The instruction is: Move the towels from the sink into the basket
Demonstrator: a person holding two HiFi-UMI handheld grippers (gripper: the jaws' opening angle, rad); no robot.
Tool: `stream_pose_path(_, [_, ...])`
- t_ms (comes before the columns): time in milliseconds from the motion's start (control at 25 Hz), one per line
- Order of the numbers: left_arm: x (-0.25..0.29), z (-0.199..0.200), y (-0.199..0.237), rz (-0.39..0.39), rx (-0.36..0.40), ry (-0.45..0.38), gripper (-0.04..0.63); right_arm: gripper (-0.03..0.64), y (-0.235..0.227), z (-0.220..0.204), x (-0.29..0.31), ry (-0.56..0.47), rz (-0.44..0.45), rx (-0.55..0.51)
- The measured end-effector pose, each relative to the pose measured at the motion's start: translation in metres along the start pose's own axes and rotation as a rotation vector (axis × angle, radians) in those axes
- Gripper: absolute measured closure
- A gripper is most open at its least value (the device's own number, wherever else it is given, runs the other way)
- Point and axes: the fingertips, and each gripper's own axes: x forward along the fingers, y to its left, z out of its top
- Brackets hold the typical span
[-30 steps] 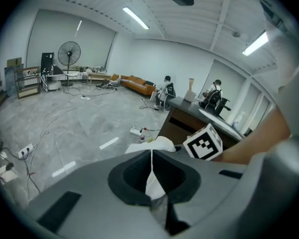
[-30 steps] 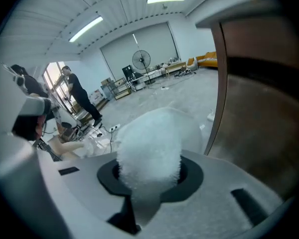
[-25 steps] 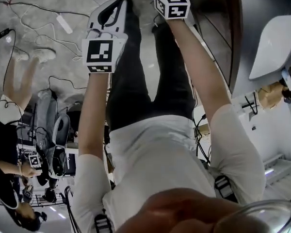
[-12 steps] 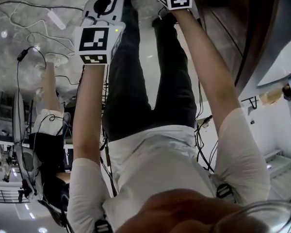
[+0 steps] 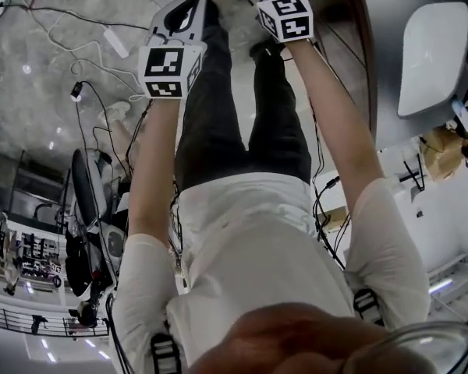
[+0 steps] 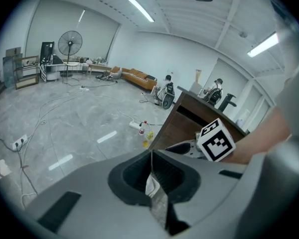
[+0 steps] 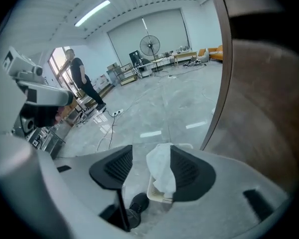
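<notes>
Closing right gripper [image 7: 149, 156] fingers [image 7: 192, 171], towel [image 7: 162, 168] between them, above basket [image 7: 155, 194]

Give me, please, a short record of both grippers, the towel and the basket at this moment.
left gripper: jaws together; a pale scrap shows at their gap, unclear what
right gripper: jaws apart, closing, pressing on nothing
towel: white, between the right gripper's jaws, near one pad, over the basket
basket: pale, low beneath the right gripper, beside a dark shoe
</notes>
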Motion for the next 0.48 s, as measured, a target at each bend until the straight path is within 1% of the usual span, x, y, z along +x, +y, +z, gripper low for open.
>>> stream_pose_path(120, [-0.031,0.032,-0.012,-0.014,0.024,-0.021,0.586,0.419,0.016,0.038,-0.05,-0.035,-0.009,-0.016])
stream_pose_path(240, [-0.06,0.073,-0.024,-0.033,0.054,-0.041,0.586,0.474,0.025,0.085,-0.105,-0.097,-0.033,-0.025])
stream_pose_path(360, [-0.097,0.111,-0.047,-0.055,0.062,-0.048,0.584,0.516,0.038,0.124,-0.173,-0.16,-0.062,-0.032])
stream_pose_path(480, [-0.135,0.144,-0.076,-0.069,0.075,-0.063,0.586,0.554,0.051,0.152,-0.241,-0.222,-0.093,-0.044])
